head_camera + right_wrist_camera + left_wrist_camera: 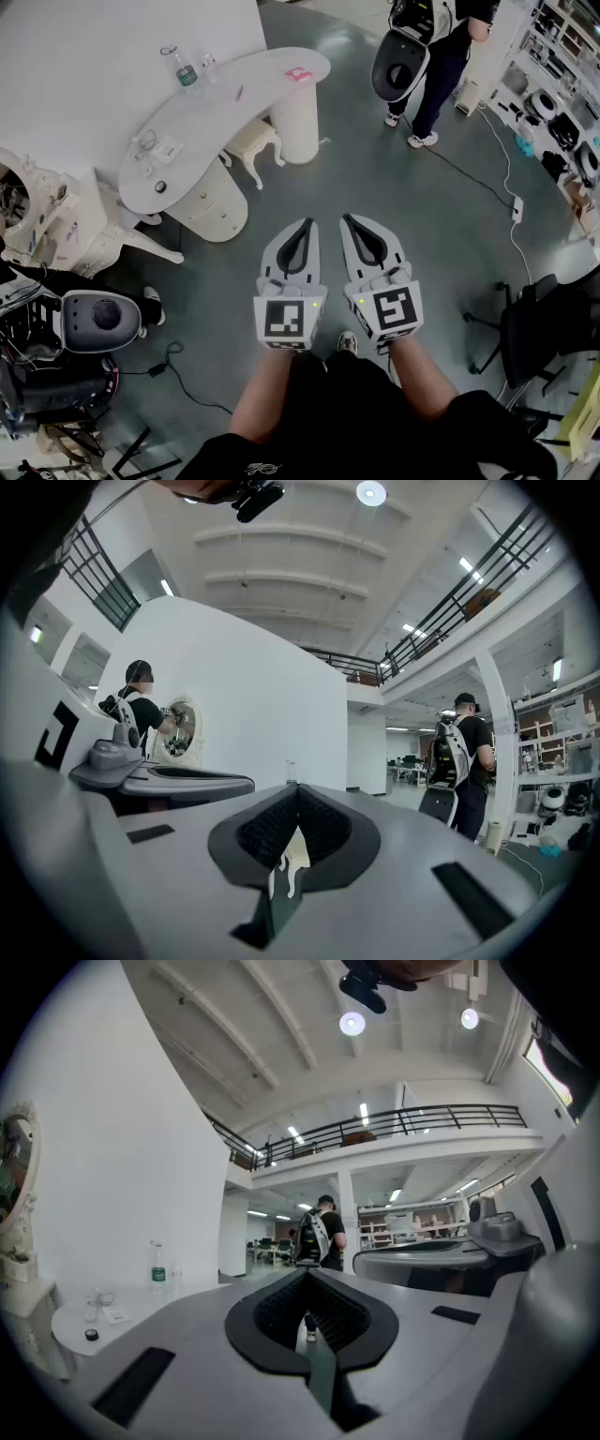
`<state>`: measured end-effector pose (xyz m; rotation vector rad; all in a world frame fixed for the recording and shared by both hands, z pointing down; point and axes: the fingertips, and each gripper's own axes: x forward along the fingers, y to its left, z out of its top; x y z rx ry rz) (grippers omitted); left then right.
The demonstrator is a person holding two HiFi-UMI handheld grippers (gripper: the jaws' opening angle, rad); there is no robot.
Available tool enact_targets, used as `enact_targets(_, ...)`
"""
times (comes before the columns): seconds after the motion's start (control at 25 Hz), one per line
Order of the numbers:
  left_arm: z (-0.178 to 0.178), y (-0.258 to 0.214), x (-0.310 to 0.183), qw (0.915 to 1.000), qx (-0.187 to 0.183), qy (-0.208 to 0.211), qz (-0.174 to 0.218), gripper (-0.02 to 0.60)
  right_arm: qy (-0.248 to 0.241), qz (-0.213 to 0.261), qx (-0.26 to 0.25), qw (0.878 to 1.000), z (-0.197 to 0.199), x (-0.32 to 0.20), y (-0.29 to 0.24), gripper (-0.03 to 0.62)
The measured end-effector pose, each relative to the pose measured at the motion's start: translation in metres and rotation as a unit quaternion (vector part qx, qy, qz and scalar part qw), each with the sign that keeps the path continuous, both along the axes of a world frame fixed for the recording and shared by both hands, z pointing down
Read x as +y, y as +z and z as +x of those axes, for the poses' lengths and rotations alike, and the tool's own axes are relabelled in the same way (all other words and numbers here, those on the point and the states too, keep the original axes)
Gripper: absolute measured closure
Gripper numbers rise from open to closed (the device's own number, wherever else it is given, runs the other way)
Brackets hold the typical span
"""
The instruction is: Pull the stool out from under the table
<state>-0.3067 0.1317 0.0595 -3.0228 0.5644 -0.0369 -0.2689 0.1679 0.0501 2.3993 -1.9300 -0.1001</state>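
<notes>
A cream stool [253, 142] with curved legs stands tucked under the edge of the white curved table [234, 94], between the table's two ribbed pedestals. My left gripper [302, 225] and right gripper [349, 220] hang side by side over the grey floor, well short of the stool, tips pointing toward it. Both are shut with nothing in them. In the left gripper view the shut left gripper [307, 1272] points past the table [103, 1314]. In the right gripper view a cream shape, likely the stool [292, 852], shows through the slit of the shut right gripper [298, 789].
A bottle [183, 70] and small items lie on the table. A person [436, 56] stands at the far right by shelves [553, 84]. A dark office chair [534, 328] is at the right, a grey machine [94, 319] and cables [178, 375] at the left.
</notes>
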Motion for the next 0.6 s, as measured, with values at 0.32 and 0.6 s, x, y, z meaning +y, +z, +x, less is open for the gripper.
enact_targets(0.32, 0.015, 0.005, 0.01, 0.9999, -0.014, 0.006, -0.001, 0.575, 0.002, -0.001, -0.011, 1.0, 0.017, 0.01, 0.004, 0.588)
enact_targets(0.6, 0.052, 0.005, 0.014, 0.9999, -0.01, -0.003, -0.01, 0.575, -0.003, 0.005, 0.036, 0.999, 0.051, 0.019, -0.002, 0.588)
